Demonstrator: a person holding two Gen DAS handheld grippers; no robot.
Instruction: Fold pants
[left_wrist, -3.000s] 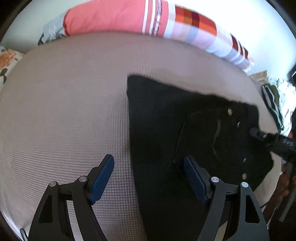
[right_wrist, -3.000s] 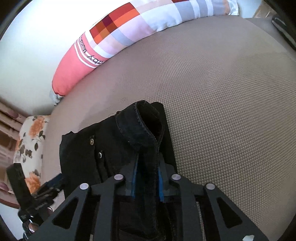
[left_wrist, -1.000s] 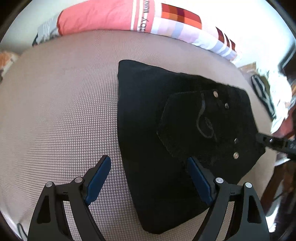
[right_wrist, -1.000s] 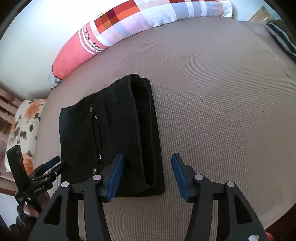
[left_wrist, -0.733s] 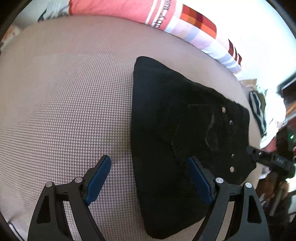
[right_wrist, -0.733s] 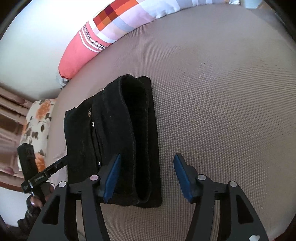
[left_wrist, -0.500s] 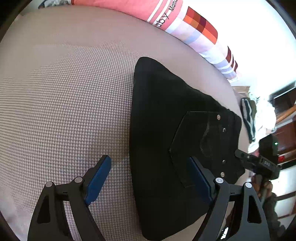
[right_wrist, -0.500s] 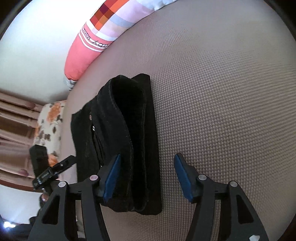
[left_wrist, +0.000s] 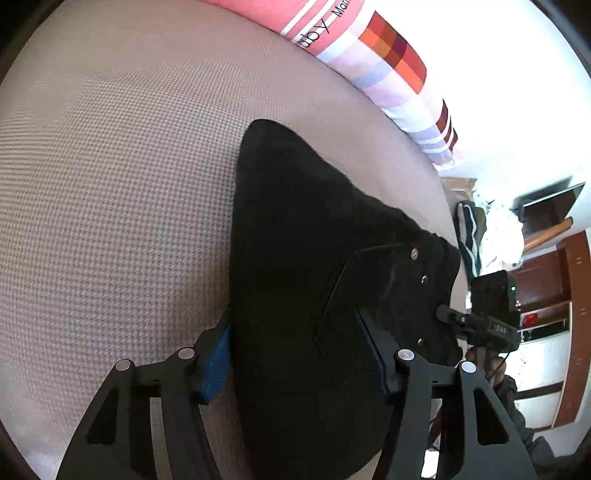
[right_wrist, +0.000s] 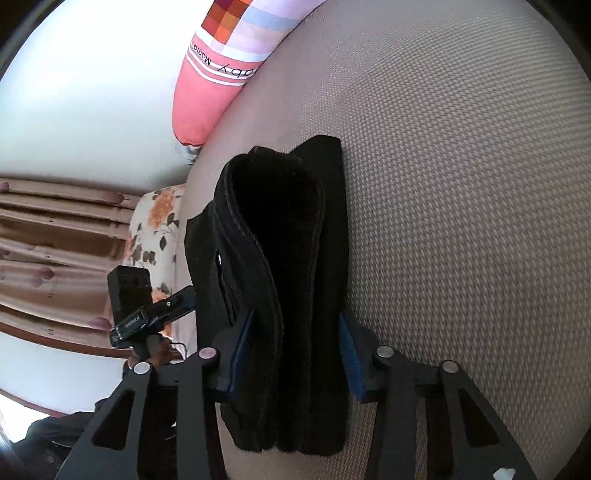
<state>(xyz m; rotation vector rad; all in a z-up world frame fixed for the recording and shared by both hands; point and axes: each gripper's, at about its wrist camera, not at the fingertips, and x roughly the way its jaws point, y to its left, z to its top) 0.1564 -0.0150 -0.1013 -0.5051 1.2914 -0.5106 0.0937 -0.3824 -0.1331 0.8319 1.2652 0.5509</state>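
Black pants (left_wrist: 295, 240) lie folded into a thick stack on the beige checked bed (left_wrist: 110, 184). In the left wrist view my left gripper (left_wrist: 295, 350) straddles the near left side of the stack. Its jaws are closing, with the left pad at the cloth's edge and the right pad over the pocket. In the right wrist view the pants (right_wrist: 288, 221) show their rolled waistband end. My right gripper (right_wrist: 295, 347) is closing on that end, and both blue pads touch its sides. Each view also shows the other gripper at the stack's far side: the right one (left_wrist: 480, 325), the left one (right_wrist: 155, 317).
A long pink and checked pillow (left_wrist: 369, 62) runs along the bed's far edge by the white wall. A floral cushion (right_wrist: 155, 229) and a curtain (right_wrist: 55, 240) lie past one end of the bed. A dark striped garment (left_wrist: 467, 236) and wooden furniture (left_wrist: 554, 295) lie past the other.
Both grippers have come down closer to the pants and their jaws have narrowed around the stack. The right one let go of the waistband fold earlier and now straddles the whole stack.
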